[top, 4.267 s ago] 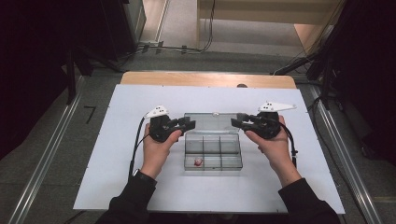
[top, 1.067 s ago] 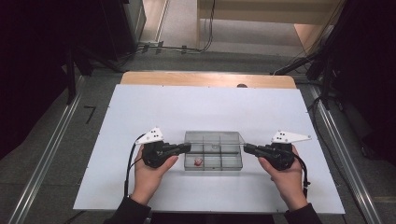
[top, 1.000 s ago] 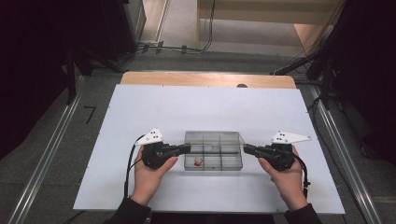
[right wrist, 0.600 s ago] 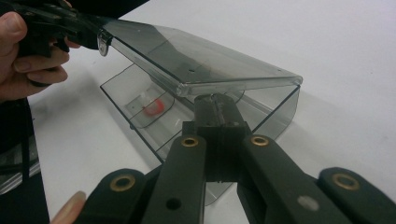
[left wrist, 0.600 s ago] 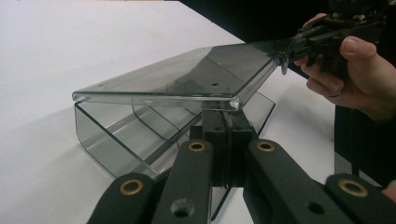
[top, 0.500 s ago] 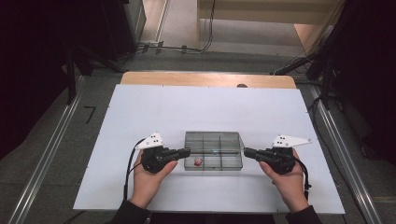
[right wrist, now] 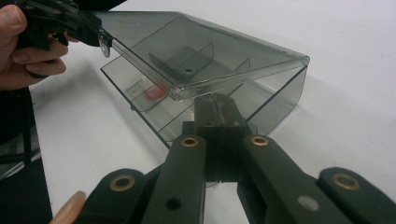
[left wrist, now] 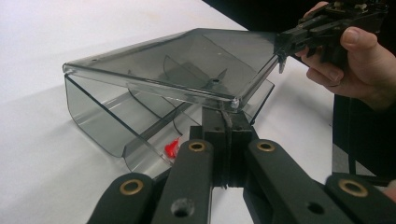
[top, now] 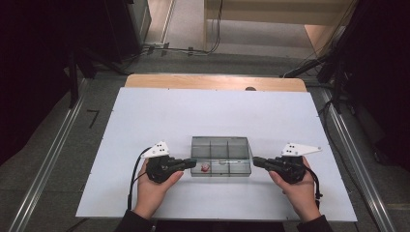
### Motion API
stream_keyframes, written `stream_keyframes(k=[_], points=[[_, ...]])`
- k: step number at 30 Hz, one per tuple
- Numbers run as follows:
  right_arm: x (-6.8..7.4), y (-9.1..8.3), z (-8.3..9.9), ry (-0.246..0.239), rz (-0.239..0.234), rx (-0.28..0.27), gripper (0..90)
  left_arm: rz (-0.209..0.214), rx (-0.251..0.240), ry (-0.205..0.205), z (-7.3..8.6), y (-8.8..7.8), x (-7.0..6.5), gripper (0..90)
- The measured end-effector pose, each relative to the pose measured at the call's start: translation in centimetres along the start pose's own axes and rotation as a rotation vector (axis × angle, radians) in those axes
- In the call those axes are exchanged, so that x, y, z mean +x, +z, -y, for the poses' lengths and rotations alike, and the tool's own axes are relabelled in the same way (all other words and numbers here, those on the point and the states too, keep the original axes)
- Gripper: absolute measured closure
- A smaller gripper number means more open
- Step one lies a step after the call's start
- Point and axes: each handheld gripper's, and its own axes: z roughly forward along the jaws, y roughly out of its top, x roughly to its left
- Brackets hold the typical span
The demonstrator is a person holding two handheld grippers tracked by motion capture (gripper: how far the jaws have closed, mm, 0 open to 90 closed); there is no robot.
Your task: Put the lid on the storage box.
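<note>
White sheet (top: 145, 125) covers a wooden table (top: 212, 82), dark room.

A lab (black curtains (top: 43, 58), floor cables (top: 179, 48)) around a white table (top: 212, 111).

Raised lid (top: 221, 149) blocks overhead access; white mat (top: 212, 113) beyond lies open.

The high view looks forward and down from above the person's side, far enough off to take in the whole white tabletop (top: 217, 121) and the floor beyond its far edge. The left gripper view sits low and close, looking across the tabletop at one end of the smoky compartment box (left wrist: 154, 93). The right gripper view faces the opposite way, equally near. All three share that box; each gripper view also catches the opposite hand.
</note>
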Motion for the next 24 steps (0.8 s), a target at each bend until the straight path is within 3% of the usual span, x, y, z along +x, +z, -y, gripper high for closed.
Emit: stream_keyframes(k=[12,24], points=[[-0.1,0.2,0.7,-0.009,0.001,0.028,87.9,-0.004,0.048,0.026,0.5,-0.1,0.0,90.0],[-0.2,0.5,1.1,-0.016,-0.001,0.047,87.9,-0.003,0.063,0.020,0.9,-0.2,0.2,90.0]])
